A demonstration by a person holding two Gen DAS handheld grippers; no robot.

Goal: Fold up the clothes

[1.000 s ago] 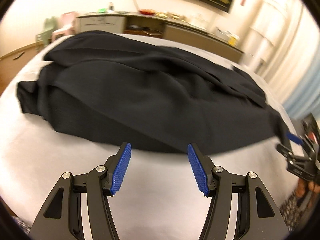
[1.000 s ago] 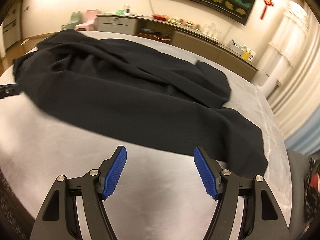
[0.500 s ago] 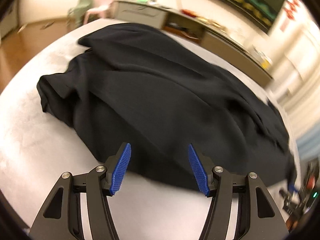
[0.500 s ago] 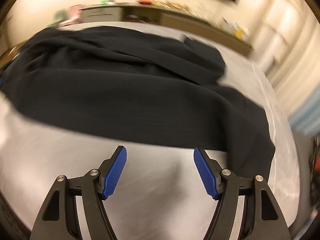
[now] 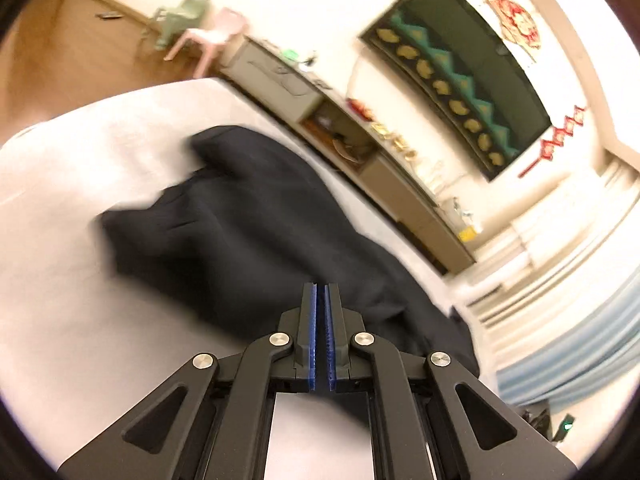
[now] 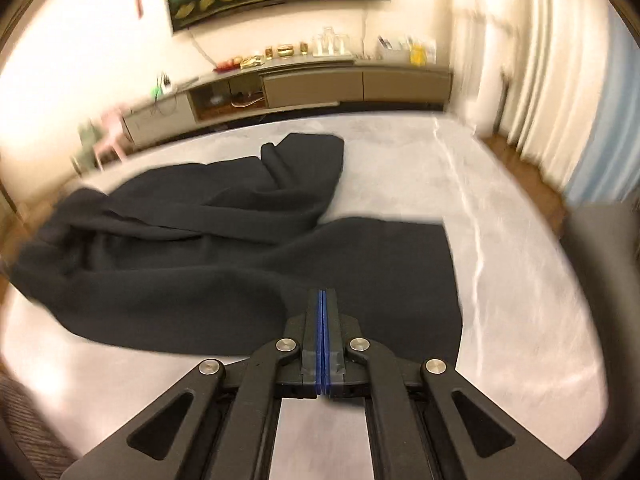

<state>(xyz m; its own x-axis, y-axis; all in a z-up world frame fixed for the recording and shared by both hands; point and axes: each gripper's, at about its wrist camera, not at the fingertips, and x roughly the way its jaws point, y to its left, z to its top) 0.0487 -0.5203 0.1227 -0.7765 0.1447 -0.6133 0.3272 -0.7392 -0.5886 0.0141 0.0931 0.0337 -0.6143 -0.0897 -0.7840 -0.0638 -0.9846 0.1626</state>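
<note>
On the pale grey surface (image 6: 500, 184) a black garment (image 6: 224, 248) lies rumpled, spread across the near and left part, with one folded flap toward the far side. The right tool (image 6: 322, 300) has its blue pads pressed together at the garment's near edge, close to a squared corner; whether cloth is pinched between them I cannot tell. The left tool (image 5: 320, 292) is likewise closed, with a thin slit between its pads, over the garment's near hem (image 5: 224, 320); a grip on cloth cannot be confirmed. Bare surface lies open to the right and beyond the garment. A low cabinet (image 6: 352, 84) runs along the far wall.
</note>
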